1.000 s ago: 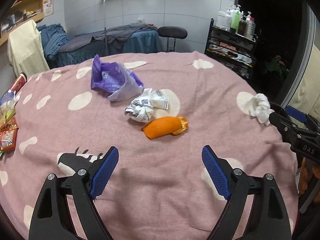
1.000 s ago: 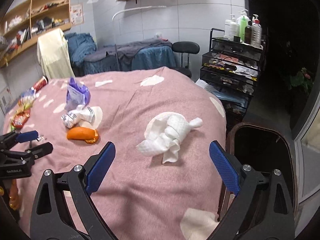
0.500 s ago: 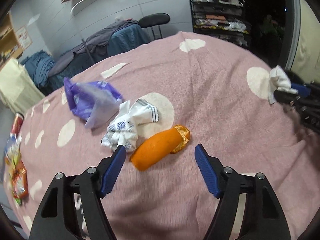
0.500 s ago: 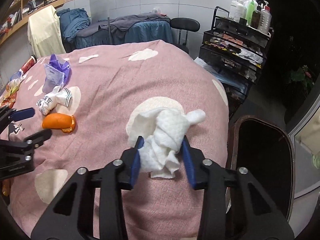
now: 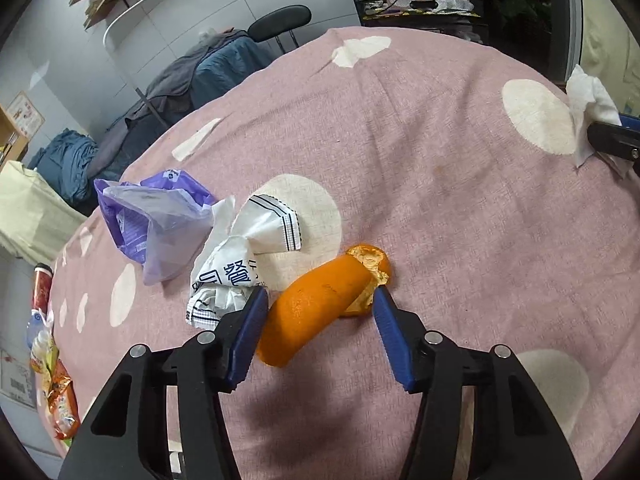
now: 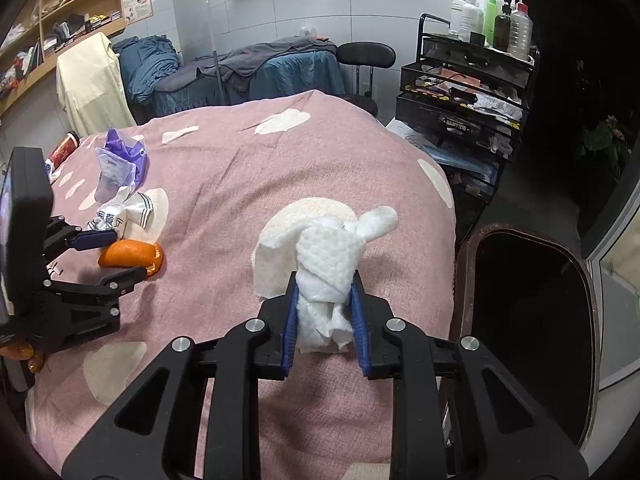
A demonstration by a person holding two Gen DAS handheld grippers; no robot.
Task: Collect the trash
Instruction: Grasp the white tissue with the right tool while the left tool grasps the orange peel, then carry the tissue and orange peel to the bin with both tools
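While right claw (image 6: 323,312) grips tissue (image 6: 328,256), left claw (image 5: 318,320) gapes around peel (image 5: 316,308).

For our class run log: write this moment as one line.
left tool: open around orange peel | right tool: shut on tissue

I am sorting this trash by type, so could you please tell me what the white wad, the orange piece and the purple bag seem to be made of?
White wad: soft paper towel, matte, with a dimpled embossed surface.
Orange piece: fruit peel, likely citrus, with a pitted, slightly glossy skin and a torn pale edge.
Purple bag: thin plastic film, semi-translucent, shiny and crumpled.
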